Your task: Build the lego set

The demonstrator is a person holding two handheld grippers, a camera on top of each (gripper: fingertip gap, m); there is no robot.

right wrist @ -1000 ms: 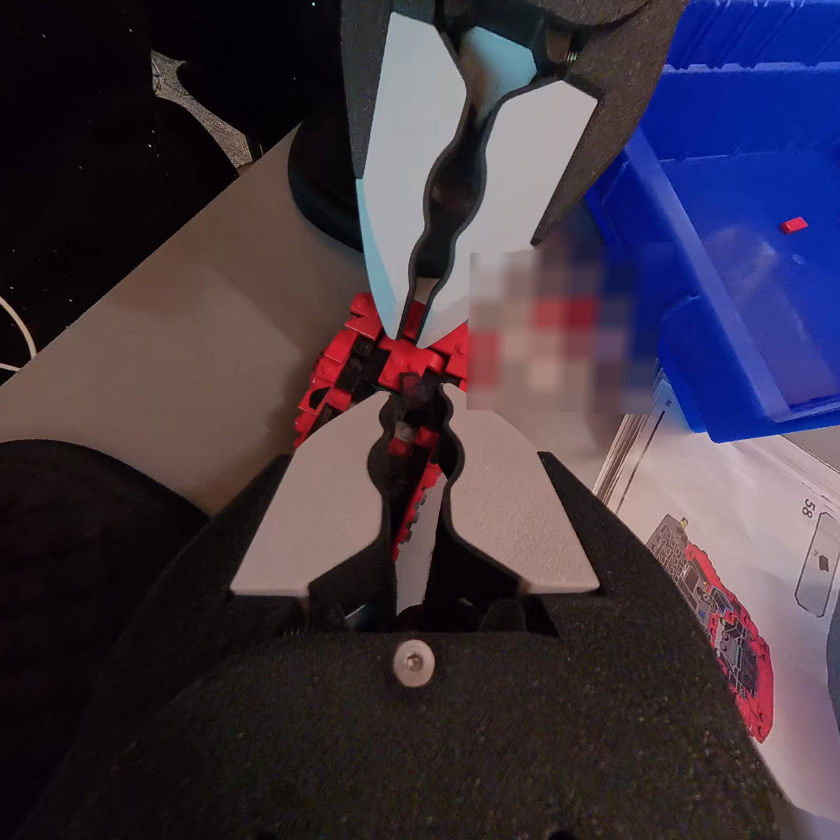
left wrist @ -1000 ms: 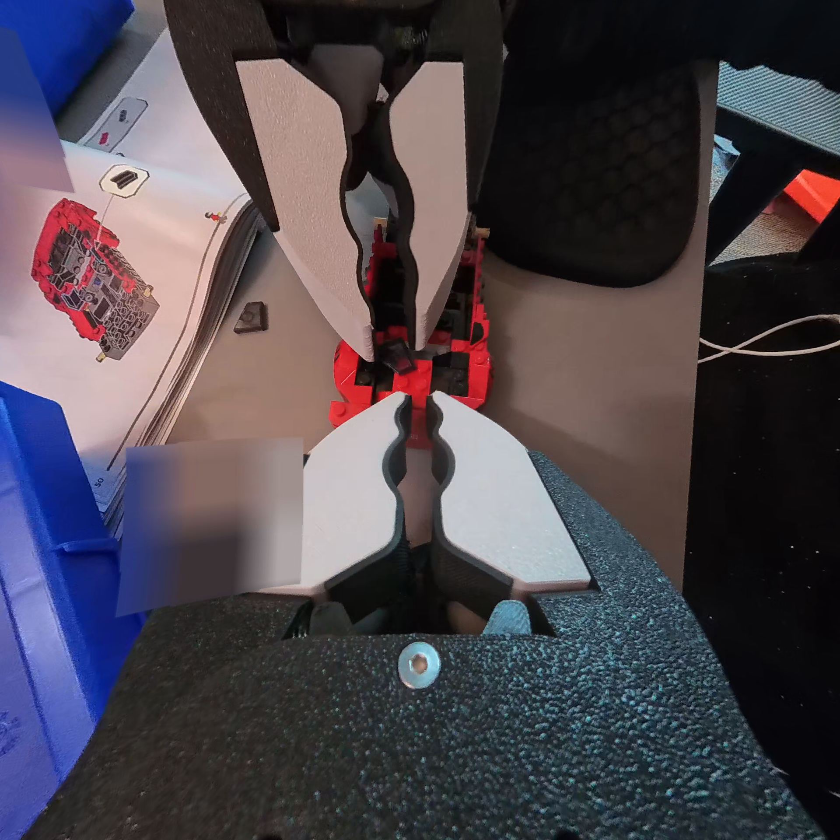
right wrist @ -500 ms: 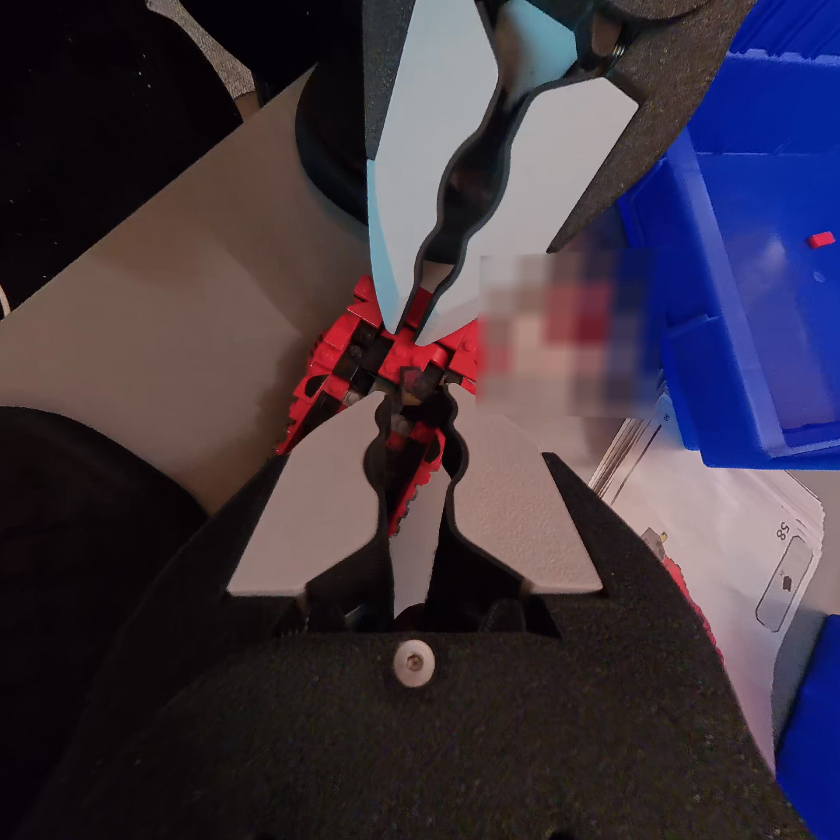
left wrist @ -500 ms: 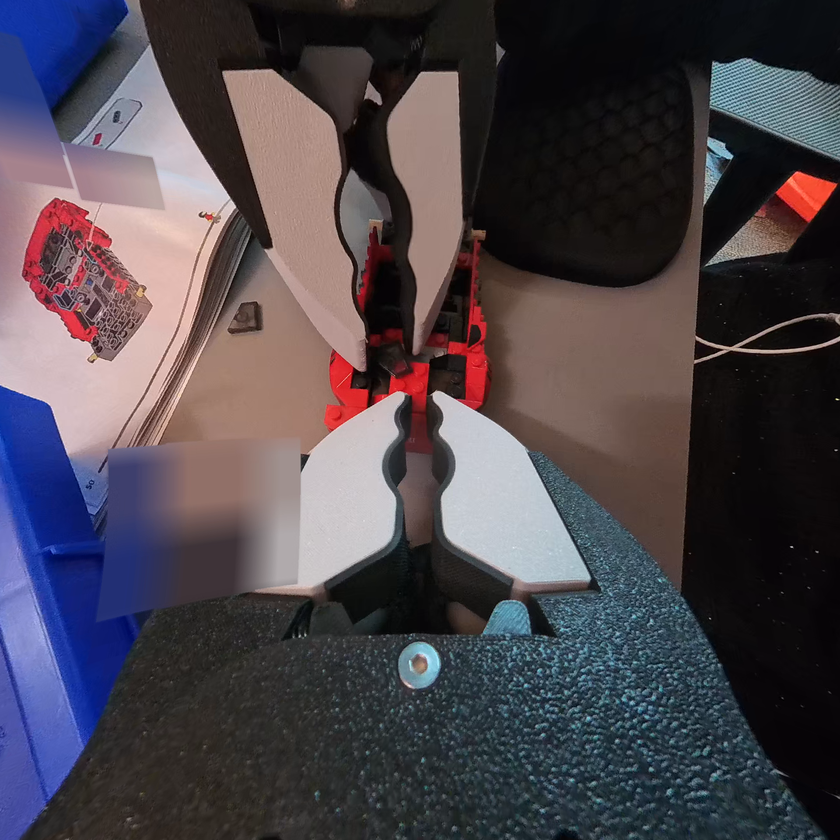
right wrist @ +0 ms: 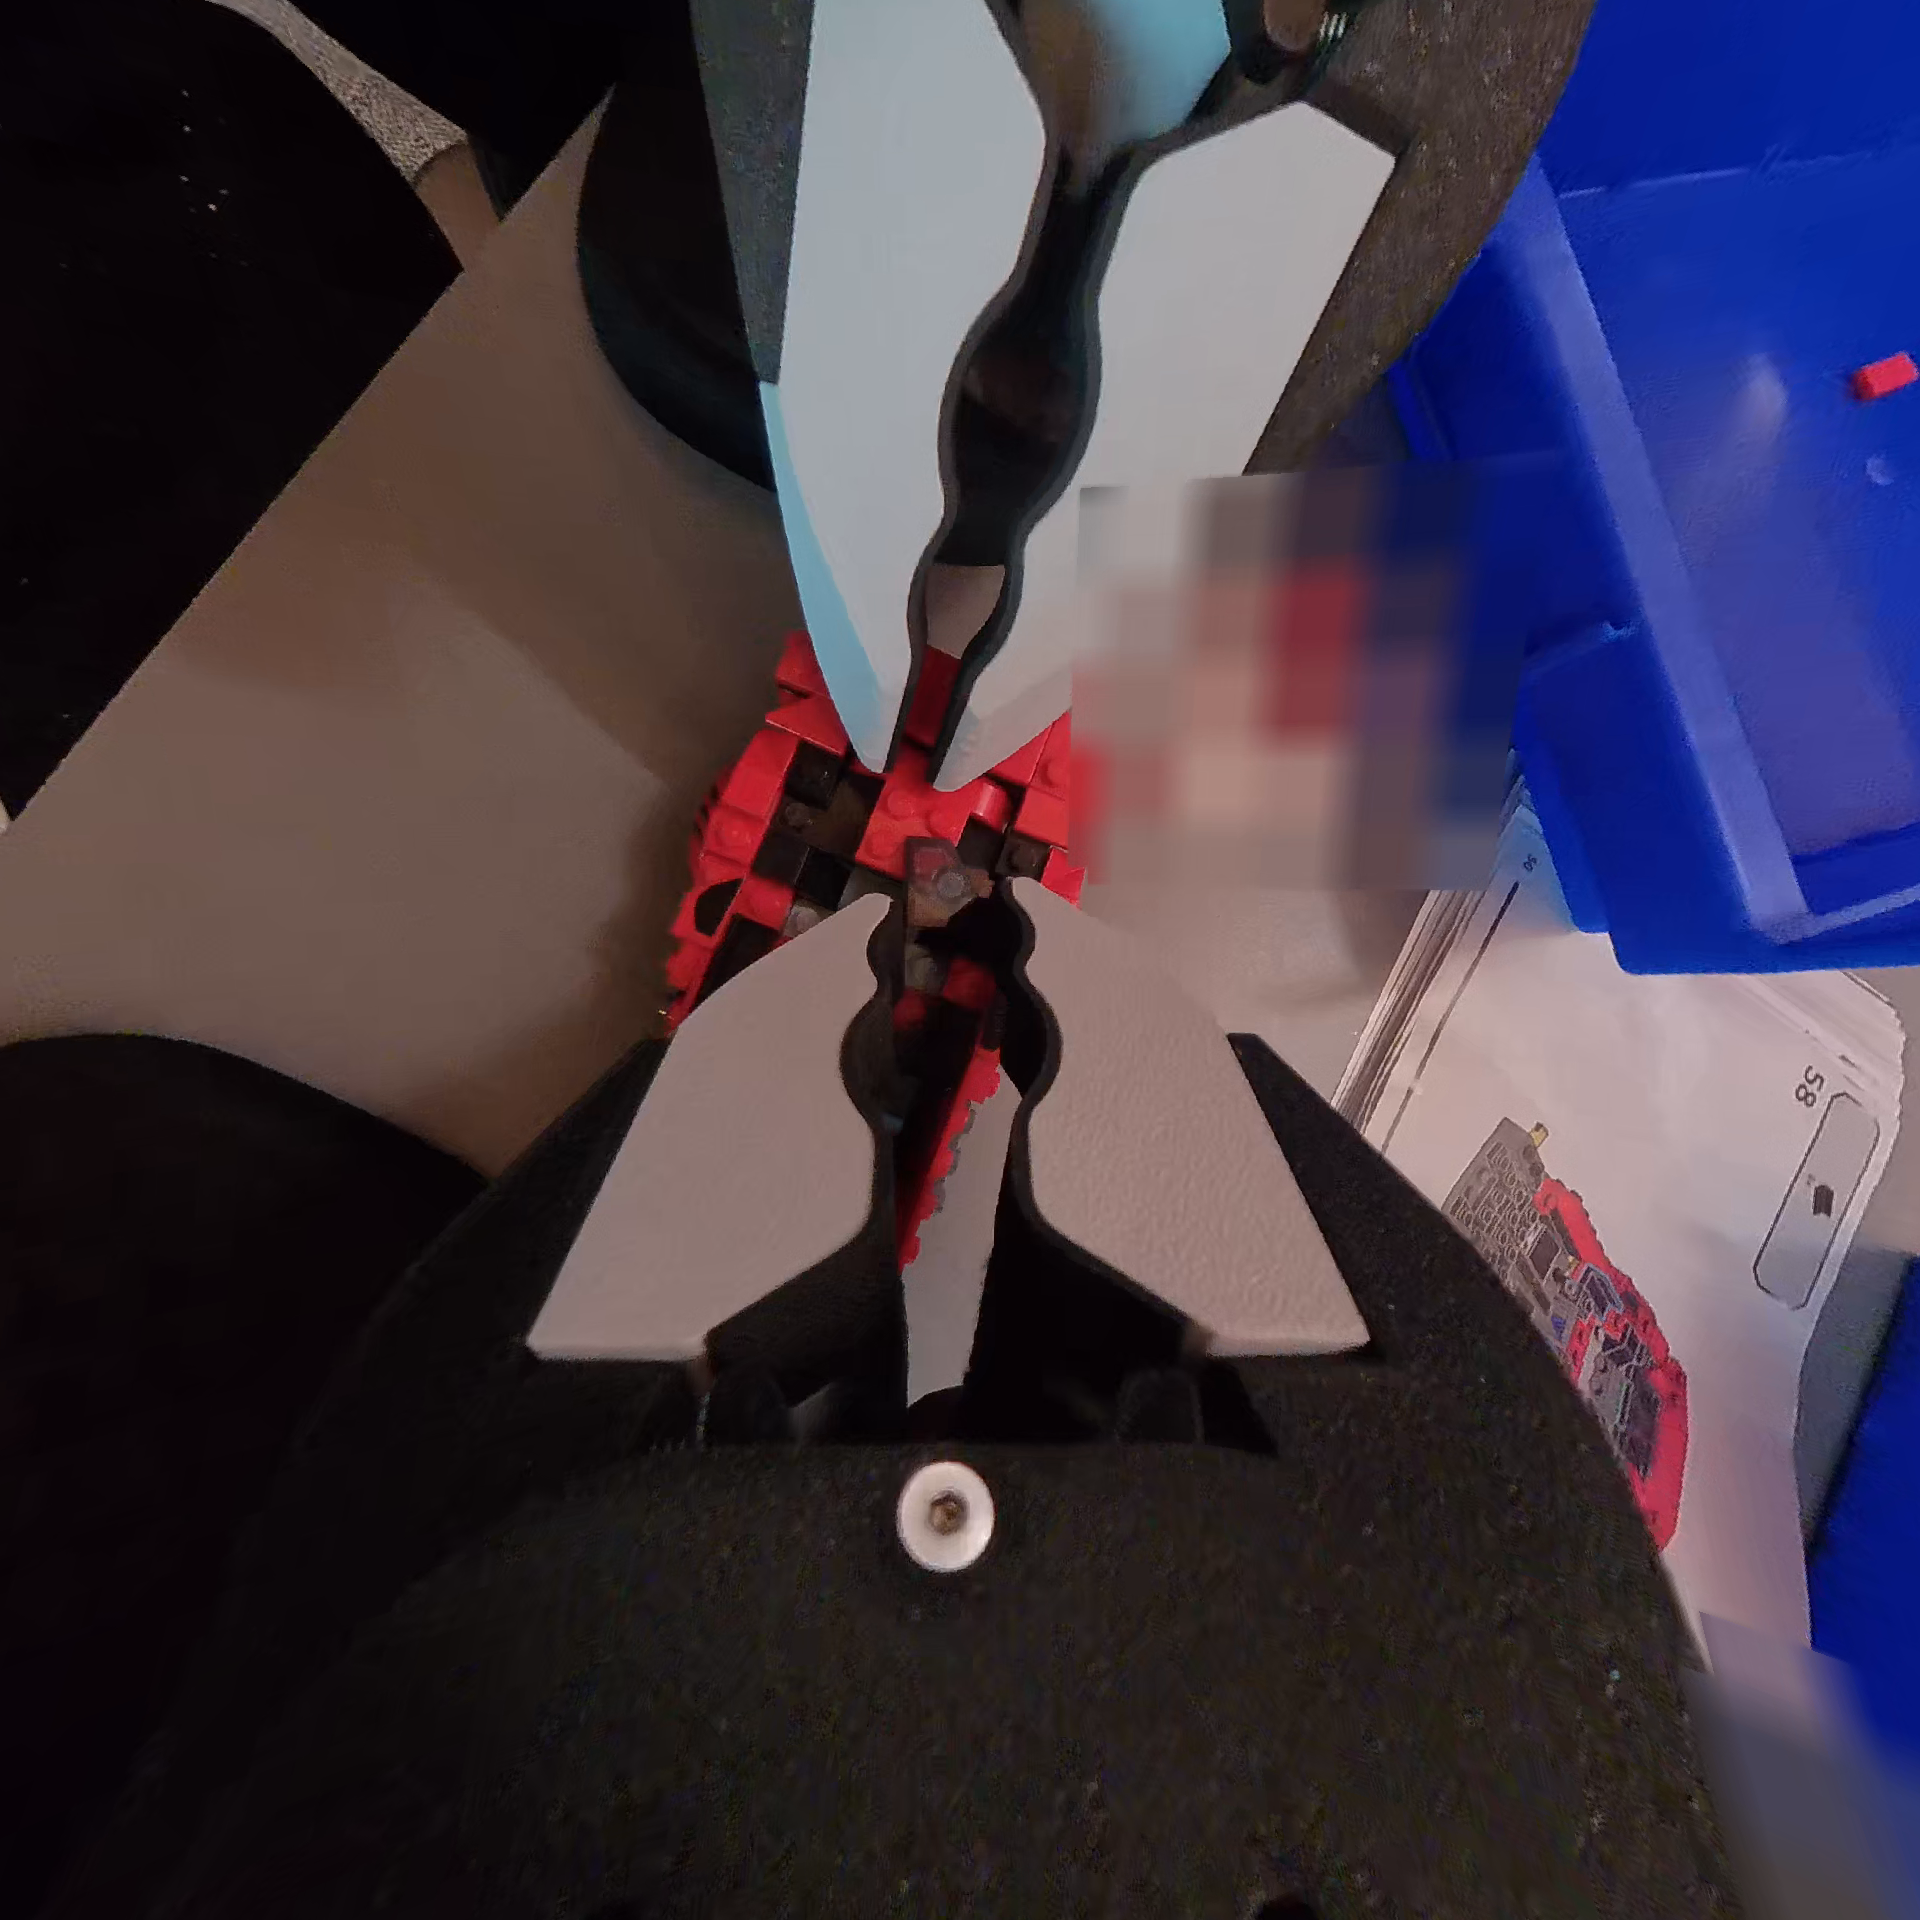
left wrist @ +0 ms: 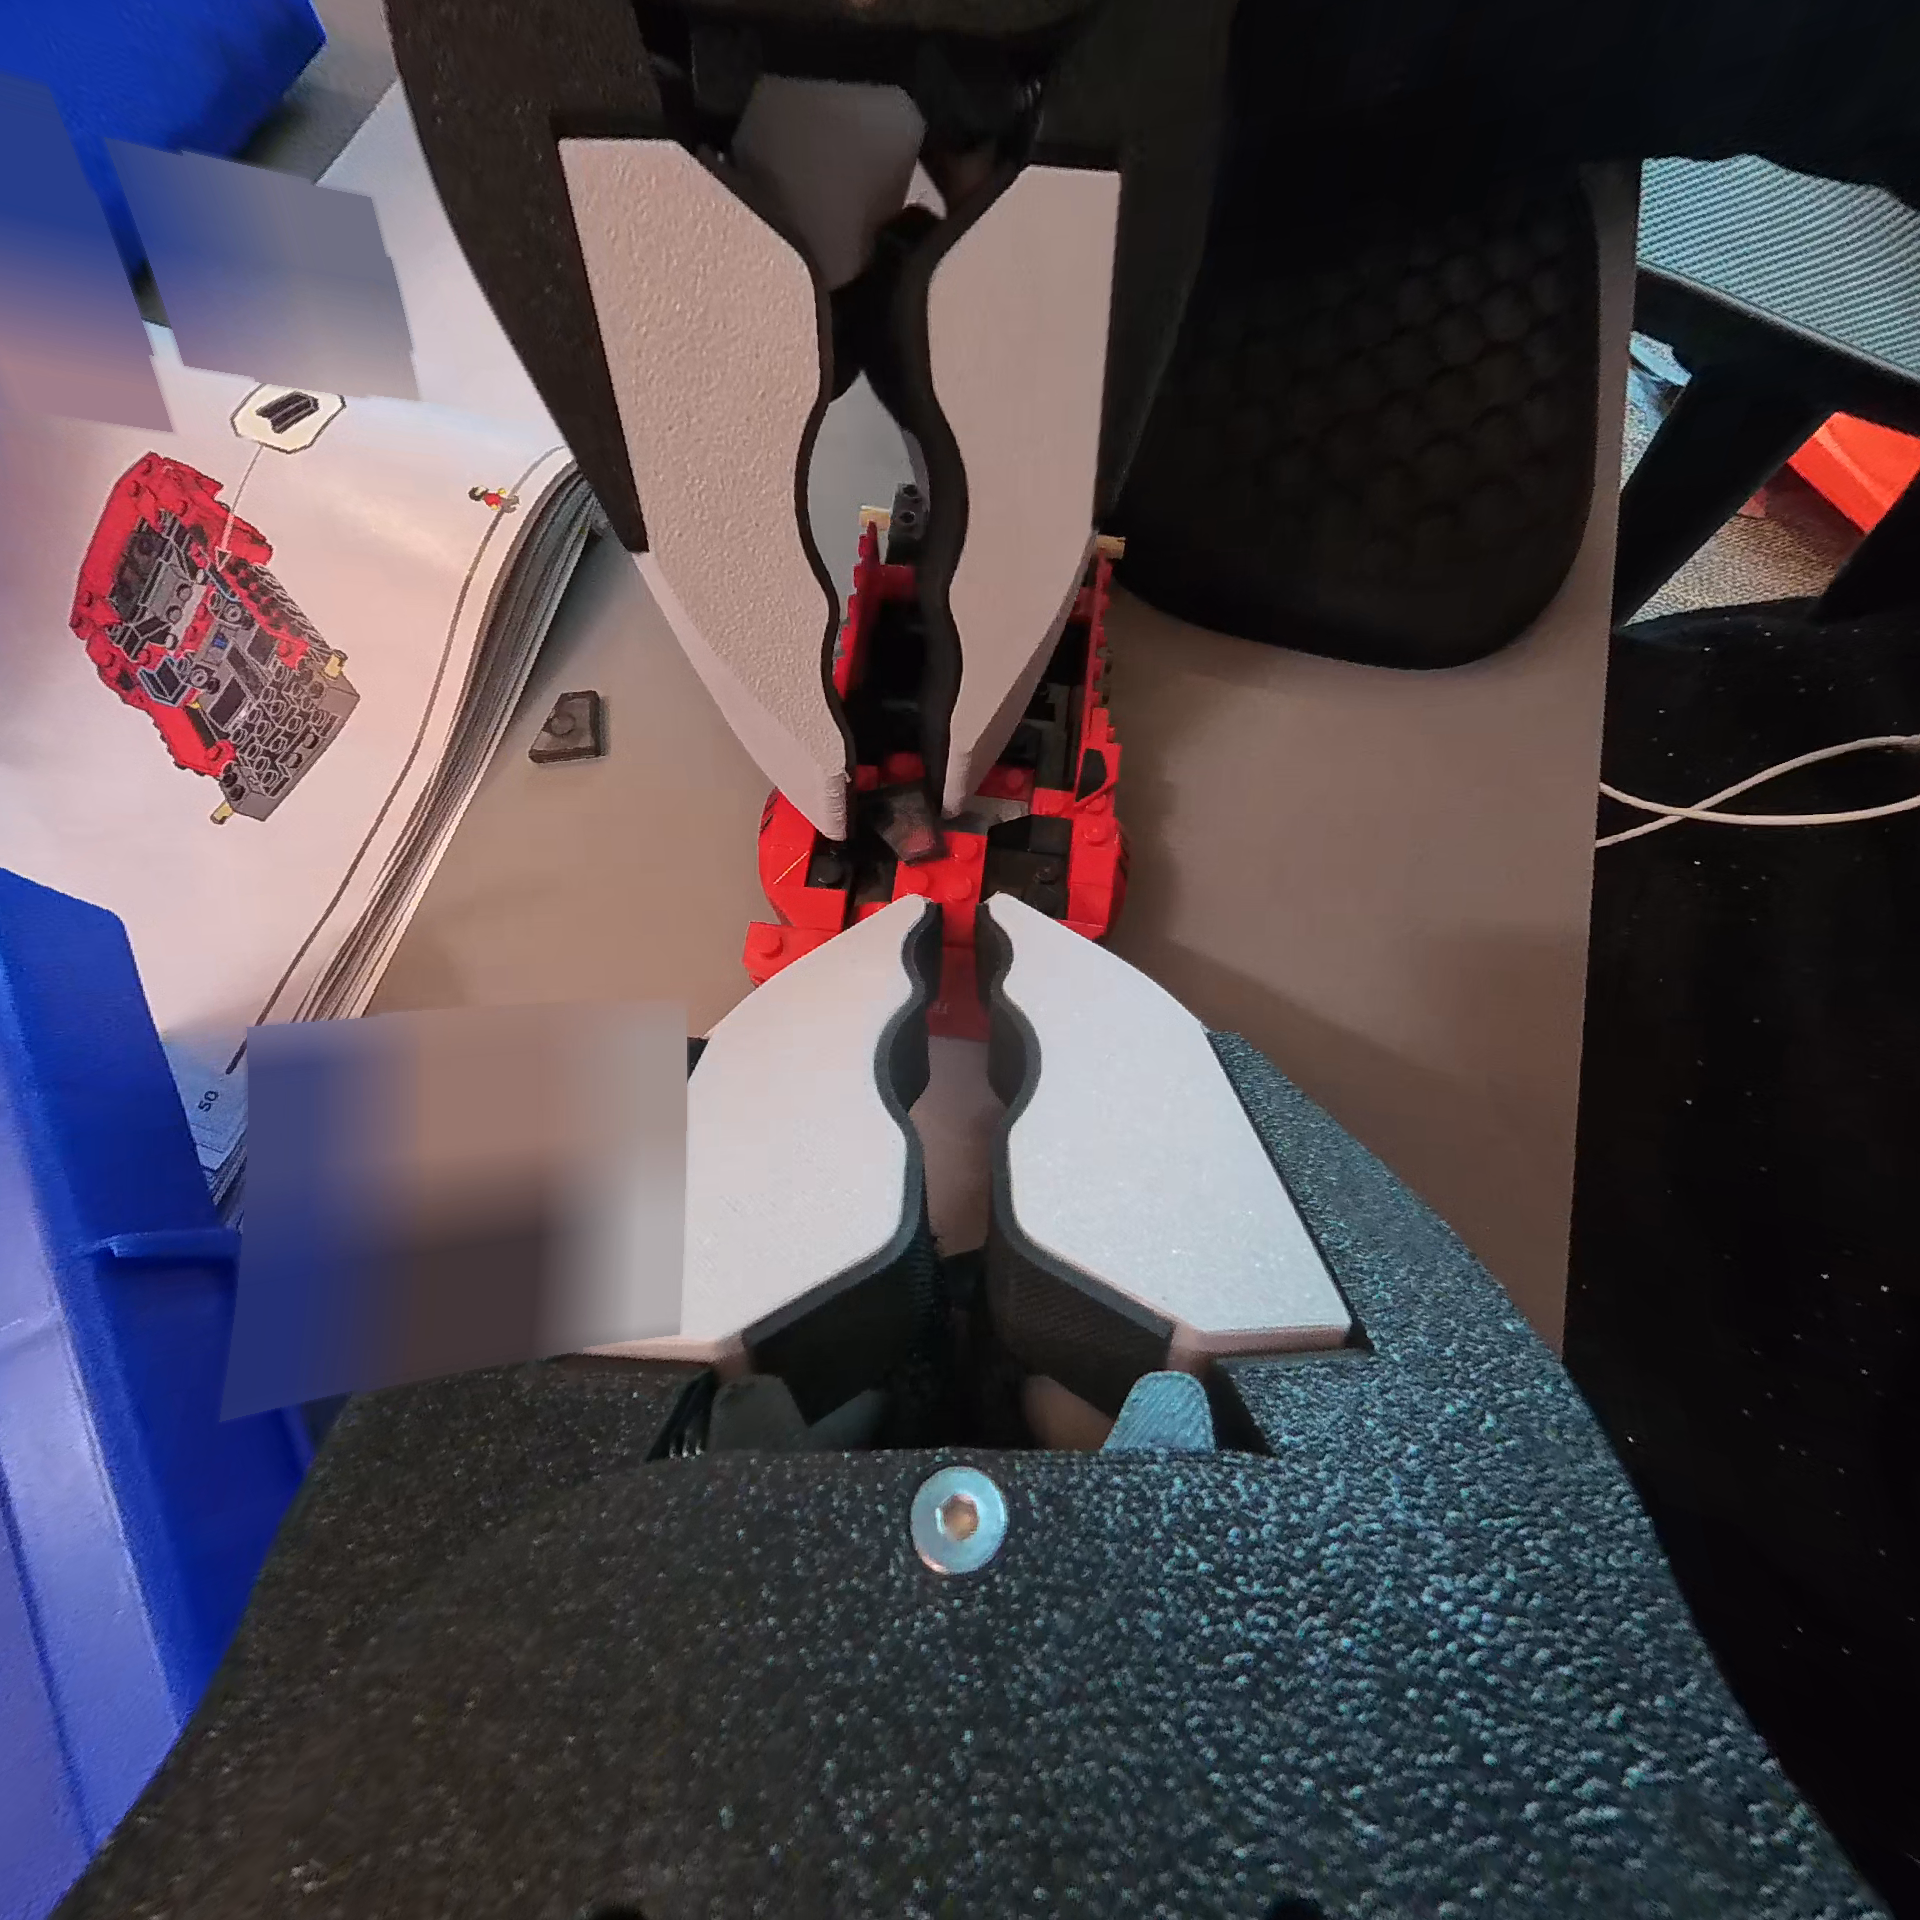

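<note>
Your red and black lego car (left wrist: 940, 821) sits flat on the table, caught between your two tongs. Its near red end is pinched by your left gripper (left wrist: 954, 914). A small black piece (left wrist: 906, 812) sits tilted on the car's studded top, between the tips of your right gripper (right wrist: 943, 902).

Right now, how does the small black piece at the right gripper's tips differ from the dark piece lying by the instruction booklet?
The black piece is pinched in the right gripper, tilted over the red car; the dark piece lies flat on the table, untouched, beside the booklet. Both are small, dark Lego parts.
</note>
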